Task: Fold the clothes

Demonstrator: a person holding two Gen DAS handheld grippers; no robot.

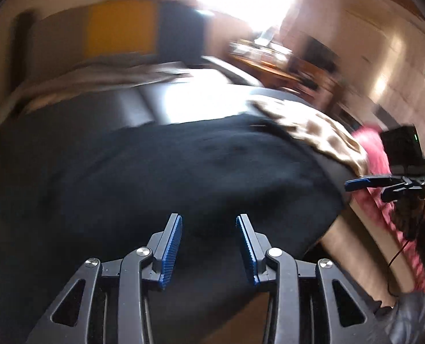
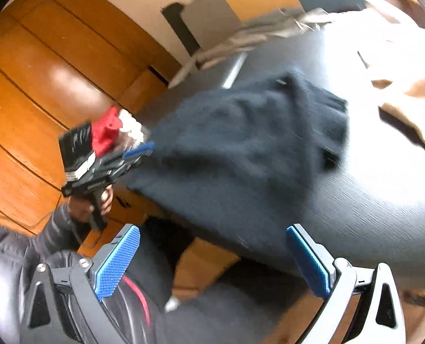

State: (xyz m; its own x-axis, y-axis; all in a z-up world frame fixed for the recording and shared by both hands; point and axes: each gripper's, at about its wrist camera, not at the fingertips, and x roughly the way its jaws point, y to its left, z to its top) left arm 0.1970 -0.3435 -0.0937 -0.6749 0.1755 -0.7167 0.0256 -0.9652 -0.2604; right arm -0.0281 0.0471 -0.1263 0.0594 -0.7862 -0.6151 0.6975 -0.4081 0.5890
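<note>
Dark navy garment [image 2: 241,149] spread on grey counter [image 2: 384,200], one edge overhanging; left gripper [image 1: 209,229] jaws apart over the cloth, pinching nothing; right gripper [image 2: 212,261] spread wide, empty, near the counter's edge; patterned cloth [image 1: 312,132] beside the garment.

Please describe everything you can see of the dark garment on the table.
The dark garment is navy or black, of soft knit-looking fabric, slightly rumpled. It lies spread flat on the dark table, and its near edge seems to hang over the table's edge. A leopard-patterned cloth lies beside it at the far right. In the left wrist view it fills the space ahead of the open fingers; nothing grips it.
</note>
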